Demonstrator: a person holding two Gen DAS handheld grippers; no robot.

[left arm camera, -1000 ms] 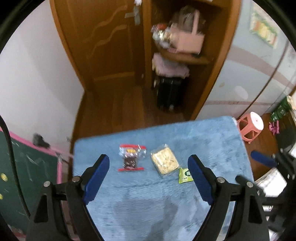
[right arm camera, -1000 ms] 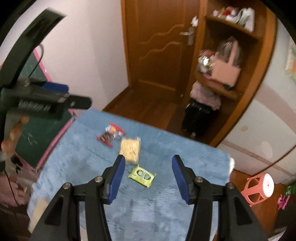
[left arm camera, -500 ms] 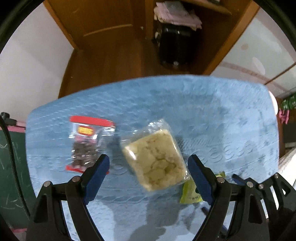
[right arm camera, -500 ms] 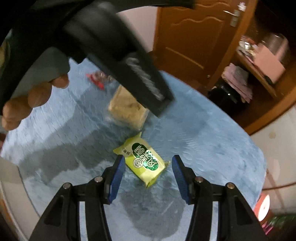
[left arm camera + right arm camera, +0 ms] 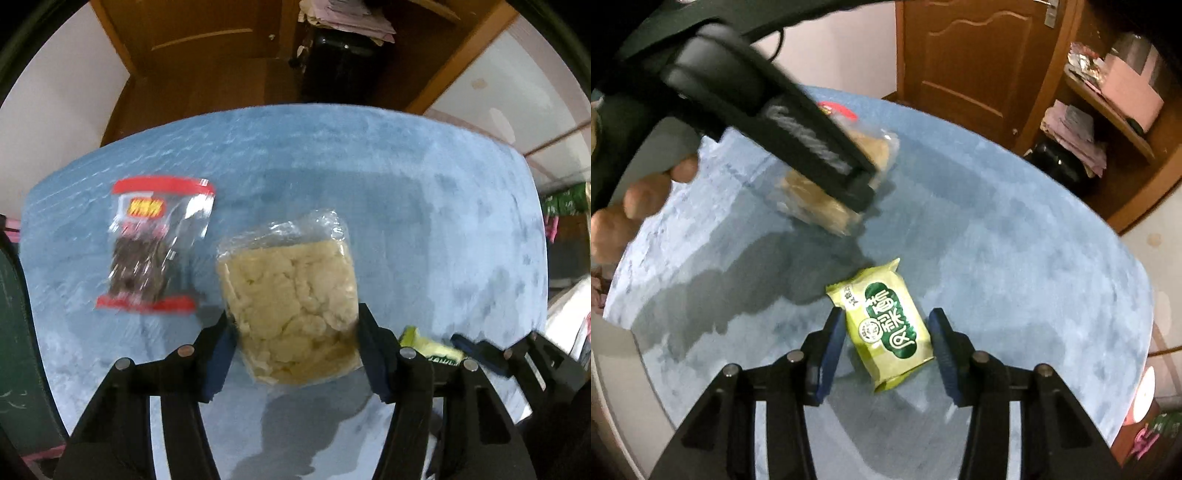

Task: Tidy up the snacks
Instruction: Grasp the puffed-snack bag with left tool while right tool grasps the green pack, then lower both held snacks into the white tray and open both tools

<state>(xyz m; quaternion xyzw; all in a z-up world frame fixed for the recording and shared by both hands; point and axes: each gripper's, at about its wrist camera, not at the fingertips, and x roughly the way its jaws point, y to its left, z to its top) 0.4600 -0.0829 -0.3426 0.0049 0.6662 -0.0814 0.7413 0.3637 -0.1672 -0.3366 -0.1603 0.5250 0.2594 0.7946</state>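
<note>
Blue plush desk [image 5: 424,206], brown door and shelves behind. Both grippers lower and nearer than a second ago, jaws just closing: left gripper [image 5: 293,356] pressing the sides of the clear biscuit pack [image 5: 291,306], right gripper [image 5: 886,356] straddling the green packet [image 5: 886,325], small gaps visible, no pinch yet. Twin pickup apparently starting; biscuit pack's long axis pointing away from camera, green packet's tilted up-left; red-edged bag [image 5: 155,243] untouched at left.
</note>
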